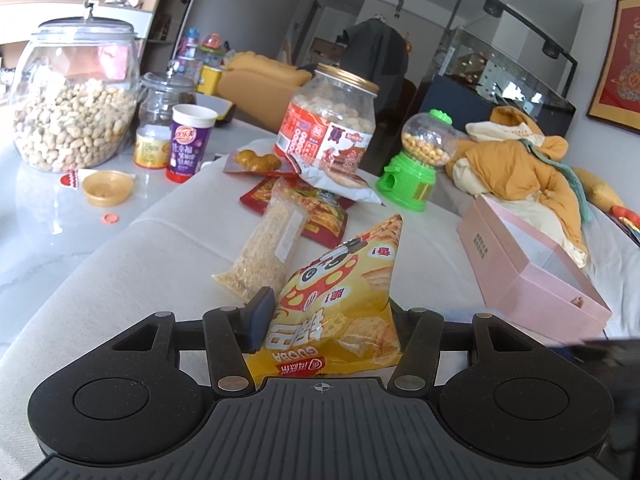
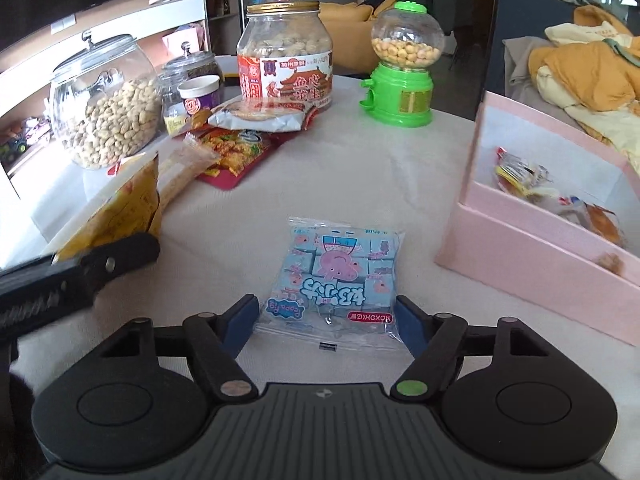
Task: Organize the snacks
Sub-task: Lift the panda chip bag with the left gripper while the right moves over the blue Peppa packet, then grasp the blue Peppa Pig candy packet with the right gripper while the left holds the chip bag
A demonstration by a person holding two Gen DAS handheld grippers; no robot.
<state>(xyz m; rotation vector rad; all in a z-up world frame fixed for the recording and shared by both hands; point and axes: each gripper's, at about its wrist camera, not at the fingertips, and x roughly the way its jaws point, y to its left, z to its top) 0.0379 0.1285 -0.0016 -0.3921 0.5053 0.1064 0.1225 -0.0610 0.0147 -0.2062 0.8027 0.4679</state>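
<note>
Mid-sort: yellow chip bag is clamped in the left gripper. Blue Peppa pack is straddled by the right gripper, unclenched; pink box at 2 o'clock. Squeeze needed next, probably.

Ahead of my right hand-held gripper, the cream-covered worktop carries a blue pig-print packet lying flat between its fingers. Beyond sit a labelled nut jar and a green candy dispenser; a pink box rests to the right, and a red snack packet lies left.
</note>
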